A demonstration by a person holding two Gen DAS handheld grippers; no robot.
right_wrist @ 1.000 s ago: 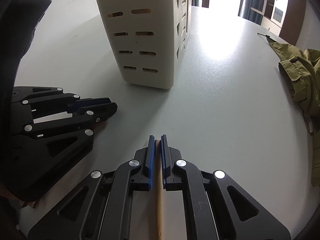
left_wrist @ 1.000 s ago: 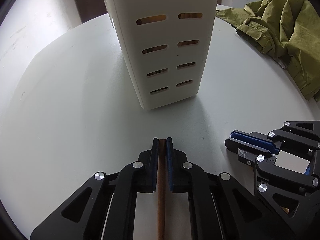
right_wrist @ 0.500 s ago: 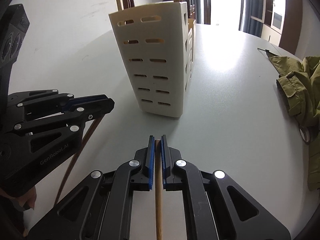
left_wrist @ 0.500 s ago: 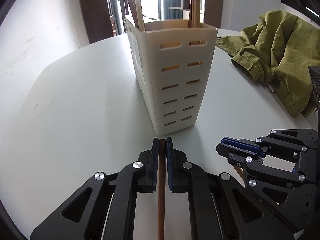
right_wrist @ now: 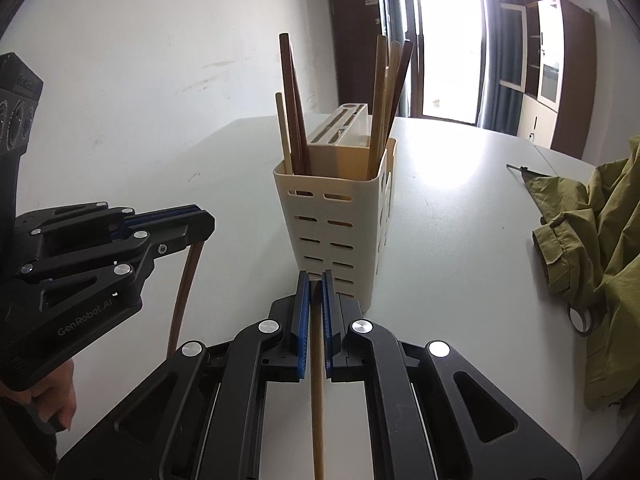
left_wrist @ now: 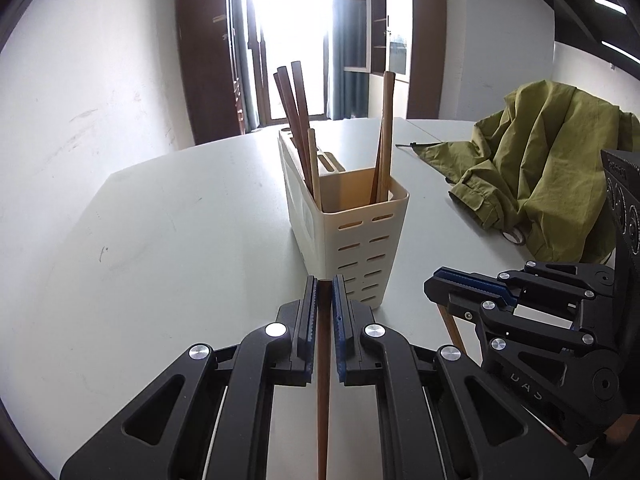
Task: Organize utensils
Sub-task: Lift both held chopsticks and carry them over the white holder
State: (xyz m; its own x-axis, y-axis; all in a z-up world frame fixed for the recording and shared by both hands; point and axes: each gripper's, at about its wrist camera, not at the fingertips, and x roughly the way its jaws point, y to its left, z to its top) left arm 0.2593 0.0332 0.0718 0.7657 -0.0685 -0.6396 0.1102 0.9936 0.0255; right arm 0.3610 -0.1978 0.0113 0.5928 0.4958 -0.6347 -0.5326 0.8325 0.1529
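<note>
A cream slotted utensil holder [left_wrist: 352, 240] [right_wrist: 340, 224] stands on the white table, with several wooden chopsticks [left_wrist: 298, 120] [right_wrist: 384, 100] upright in it. My left gripper [left_wrist: 324, 284] is shut on a dark brown chopstick [left_wrist: 323, 392] that hangs down below the jaws. It also shows in the right wrist view [right_wrist: 176, 220], with the chopstick [right_wrist: 184, 288] under it. My right gripper [right_wrist: 315, 280] is shut on a lighter wooden chopstick [right_wrist: 317, 400]. It shows in the left wrist view [left_wrist: 468, 284] too. Both grippers hover in front of the holder, side by side.
An olive green jacket [left_wrist: 552, 168] [right_wrist: 600, 260] lies crumpled on the table's right side. A roll of tape [right_wrist: 580, 320] lies at its edge. The white wall is to the left. Dark cabinets [left_wrist: 212, 52] and a bright window stand behind the table.
Both grippers have risen and pulled back from low by the holder's base. The holder's open top and the chopsticks in it have come into view. Both stay shut on their chopsticks.
</note>
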